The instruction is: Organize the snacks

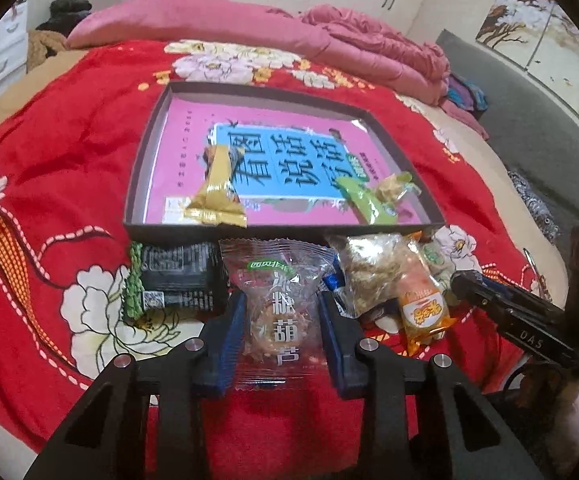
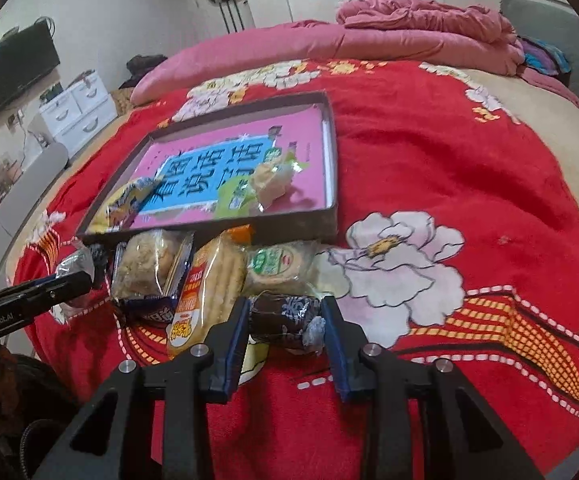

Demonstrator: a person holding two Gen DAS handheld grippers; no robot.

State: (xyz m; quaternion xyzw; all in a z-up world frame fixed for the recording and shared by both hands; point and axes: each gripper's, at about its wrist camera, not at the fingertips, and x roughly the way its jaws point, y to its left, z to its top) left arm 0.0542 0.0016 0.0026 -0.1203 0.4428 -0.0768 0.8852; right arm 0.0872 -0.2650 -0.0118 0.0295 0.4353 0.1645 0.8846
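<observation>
Both grippers, left gripper (image 1: 281, 316) and right gripper (image 2: 285, 320), pinch one snack each; three snacks lie in the tray (image 1: 149, 140) at twelve o'clock, several wait outside.

Snack pks: 9 in all. In tray (image 1: 249, 232), 3 pks: 1 gold pk (image 1: 217, 196) at its 7 o'clock, 1 green pk (image 1: 363, 200) and 1 pale pk (image 1: 391, 190) at 4–5 o'clock. On blanket (image 1: 49, 140), along the tray's 6 o'clock side, 6 pks: 1 black pk (image 1: 177, 280), 1 clear pk (image 1: 277, 300), 1 blue-edged pk (image 1: 369, 272), 1 orange pk (image 1: 421, 308), 1 green-label pk (image 2: 279, 264), 1 dark roll (image 2: 285, 318). Trays: 1. Pink book (image 1: 185, 128) inside it: 1.
</observation>
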